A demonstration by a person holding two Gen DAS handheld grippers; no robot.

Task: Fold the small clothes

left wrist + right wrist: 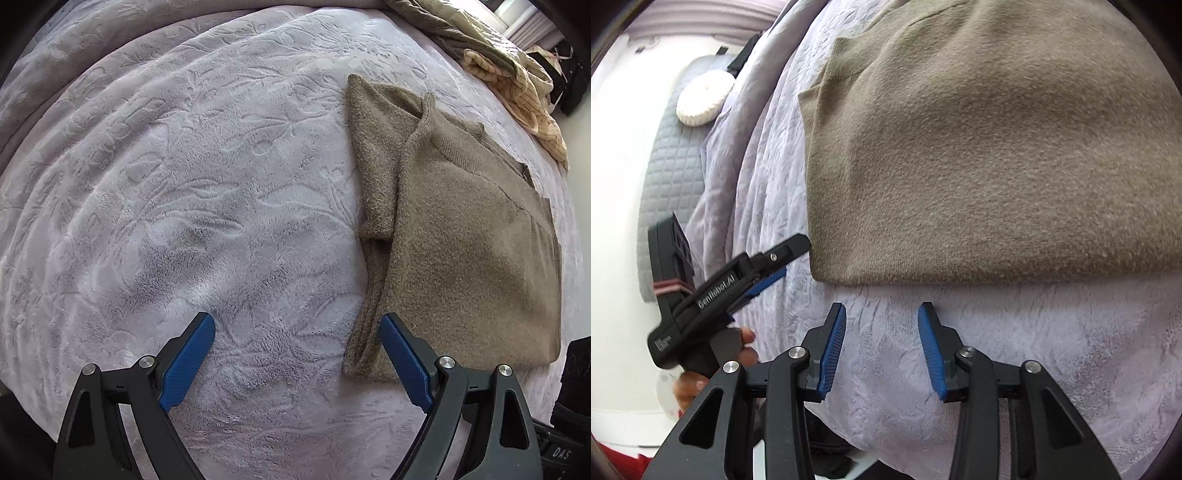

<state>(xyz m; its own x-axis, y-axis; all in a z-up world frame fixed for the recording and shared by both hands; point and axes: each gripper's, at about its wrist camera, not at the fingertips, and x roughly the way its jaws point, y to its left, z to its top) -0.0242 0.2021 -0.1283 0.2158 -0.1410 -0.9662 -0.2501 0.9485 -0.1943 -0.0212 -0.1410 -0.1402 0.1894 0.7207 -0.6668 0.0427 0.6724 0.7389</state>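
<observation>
A brown knit sweater (469,243) lies folded flat on the lilac plush blanket (192,206), at the right of the left wrist view. A sleeve (369,295) runs down its left edge. My left gripper (297,325) is open and empty above the blanket, its right finger right beside the sleeve cuff. In the right wrist view the sweater (979,155) fills the upper middle. My right gripper (882,314) is open and empty just short of the sweater's near edge. The left gripper (783,266) shows there at the sweater's left corner.
A pile of olive and cream clothes (509,74) lies at the far right of the bed. A grey quilted headboard (668,177) and a round white cushion (701,96) stand beyond the bed's left side. The blanket's near edge (886,443) drops off below my right gripper.
</observation>
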